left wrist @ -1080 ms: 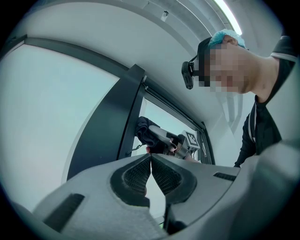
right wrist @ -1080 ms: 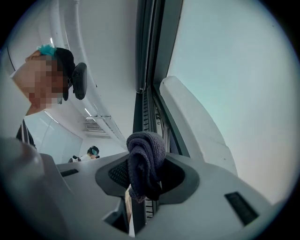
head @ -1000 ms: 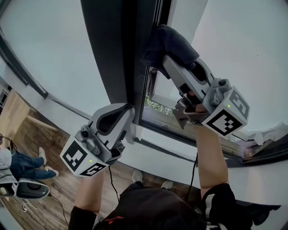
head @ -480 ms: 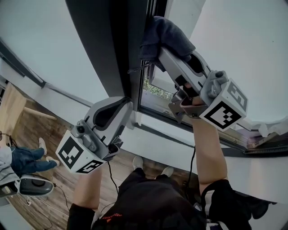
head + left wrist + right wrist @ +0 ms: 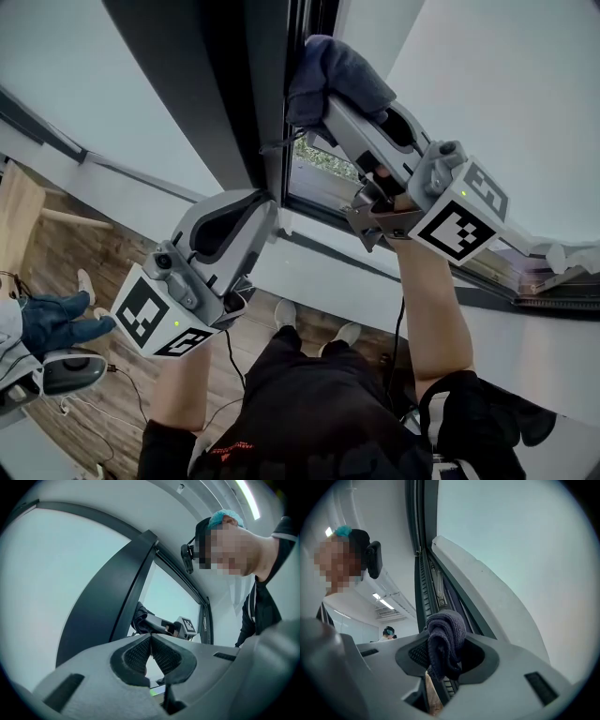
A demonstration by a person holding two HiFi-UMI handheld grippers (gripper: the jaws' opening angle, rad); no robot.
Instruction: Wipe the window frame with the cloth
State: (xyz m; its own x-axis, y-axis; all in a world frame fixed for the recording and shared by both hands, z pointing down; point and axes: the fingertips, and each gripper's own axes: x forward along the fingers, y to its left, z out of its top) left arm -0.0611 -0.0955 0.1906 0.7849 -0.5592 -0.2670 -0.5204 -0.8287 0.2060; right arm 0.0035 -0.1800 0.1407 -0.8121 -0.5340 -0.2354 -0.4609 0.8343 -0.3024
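R tongs on cloth at window frame.

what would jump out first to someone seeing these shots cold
The dark cloth bunched in the jaws of the right gripper stands out most, held up at the dark window frame at top centre of the head view. Lower left, the left gripper is shut and empty, close by the same frame. Greenery shows through the open gap just below the cloth.
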